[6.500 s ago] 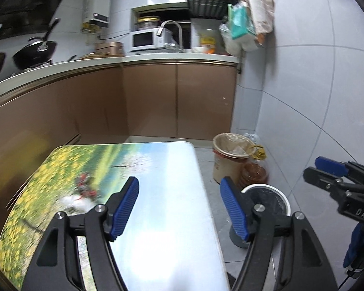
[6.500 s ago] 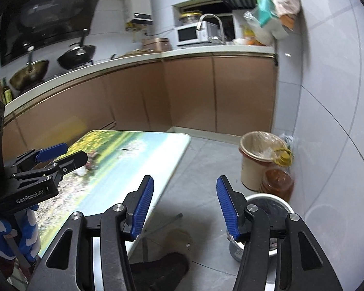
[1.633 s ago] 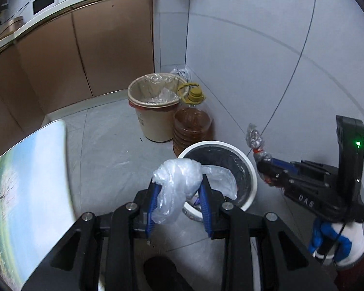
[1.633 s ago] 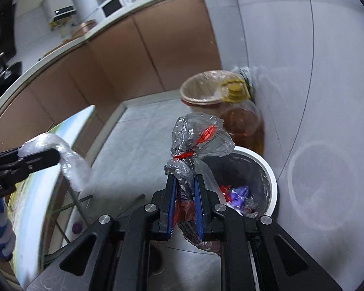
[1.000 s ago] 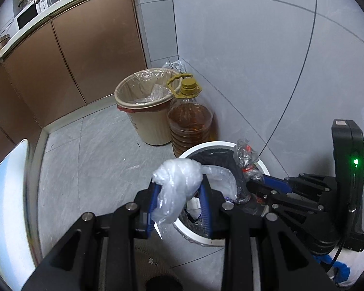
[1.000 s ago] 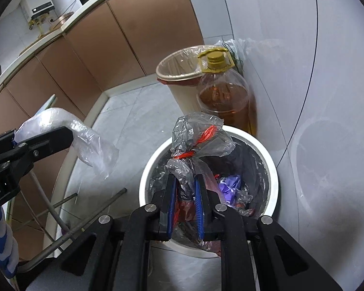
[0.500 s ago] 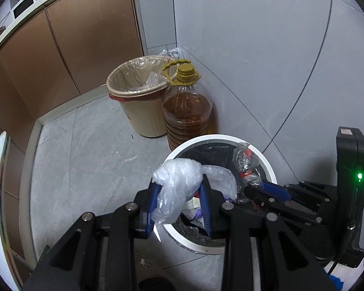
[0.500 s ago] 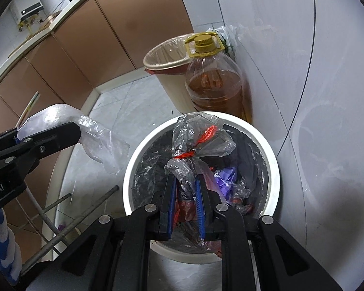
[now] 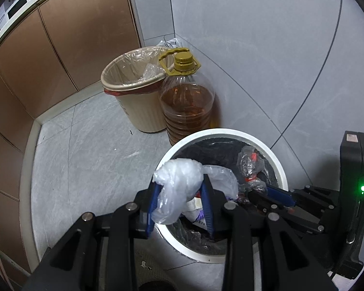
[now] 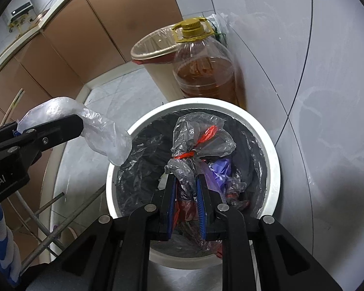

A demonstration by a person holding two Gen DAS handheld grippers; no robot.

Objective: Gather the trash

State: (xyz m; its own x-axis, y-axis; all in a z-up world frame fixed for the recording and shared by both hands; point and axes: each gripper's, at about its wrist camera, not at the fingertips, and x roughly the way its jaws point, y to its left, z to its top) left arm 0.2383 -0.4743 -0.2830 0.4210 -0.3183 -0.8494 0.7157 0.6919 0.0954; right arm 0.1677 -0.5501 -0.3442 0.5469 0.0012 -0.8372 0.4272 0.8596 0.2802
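Now both grippers hang over the white trash bin, ready to drop: the left gripper clamps a crumpled clear bag, its jaws just loosening, and the right gripper clamps a red-tied bag above the black liner.

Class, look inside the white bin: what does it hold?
The white bin has a black liner and holds purple plastic, red scraps and a white wrapper. The tied bag in the right claw hides what lies beneath.
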